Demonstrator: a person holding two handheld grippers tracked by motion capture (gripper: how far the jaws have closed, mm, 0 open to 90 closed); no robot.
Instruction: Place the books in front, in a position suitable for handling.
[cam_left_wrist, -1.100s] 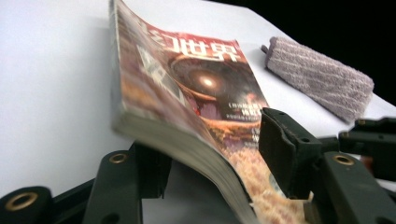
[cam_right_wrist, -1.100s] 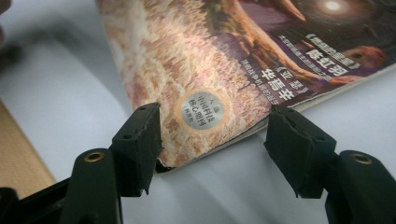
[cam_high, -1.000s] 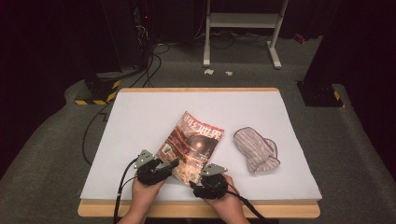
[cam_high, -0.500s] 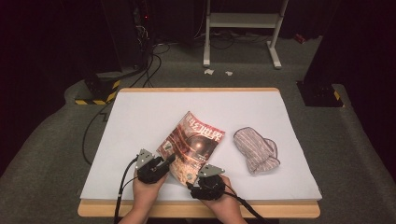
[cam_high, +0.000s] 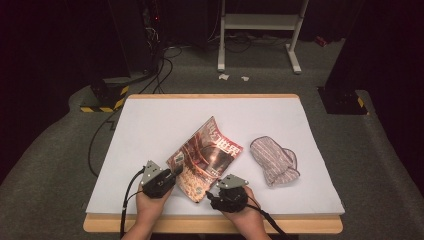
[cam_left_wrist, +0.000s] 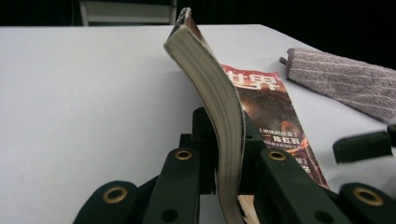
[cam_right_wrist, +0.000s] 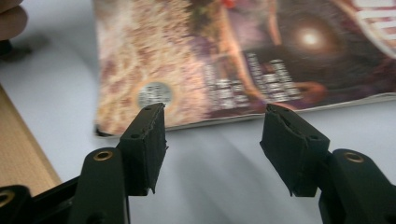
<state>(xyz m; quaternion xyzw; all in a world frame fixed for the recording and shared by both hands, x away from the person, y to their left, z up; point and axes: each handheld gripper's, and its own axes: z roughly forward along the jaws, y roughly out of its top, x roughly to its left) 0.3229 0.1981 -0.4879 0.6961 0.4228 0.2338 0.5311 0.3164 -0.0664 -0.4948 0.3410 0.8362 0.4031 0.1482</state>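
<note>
A magazine (cam_high: 210, 155) with a red-brown cover lies at an angle on the white table (cam_high: 150, 125). Its left edge is lifted and curled upward. My left gripper (cam_high: 176, 171) is shut on that raised edge. In the left gripper view the page stack (cam_left_wrist: 219, 93) stands pinched between my left gripper's (cam_left_wrist: 226, 135) black jaws. My right gripper (cam_high: 210, 196) sits just in front of the magazine's near corner. In the right gripper view its jaws (cam_right_wrist: 215, 140) have just been closing slightly but stand open, with nothing between them, and the cover (cam_right_wrist: 243, 60) lies just beyond.
A striped grey-pink oven mitt (cam_high: 274, 159) lies right of the magazine, also in the left gripper view (cam_left_wrist: 341, 84). The table's wooden front edge (cam_high: 210, 224) runs under both hands. Beyond the table are cables, a yellow-black striped block (cam_high: 102, 102) and a white rack's legs (cam_high: 295, 60).
My left gripper's jaws have closed onto the magazine's left edge. Both hands have stayed almost in place.
</note>
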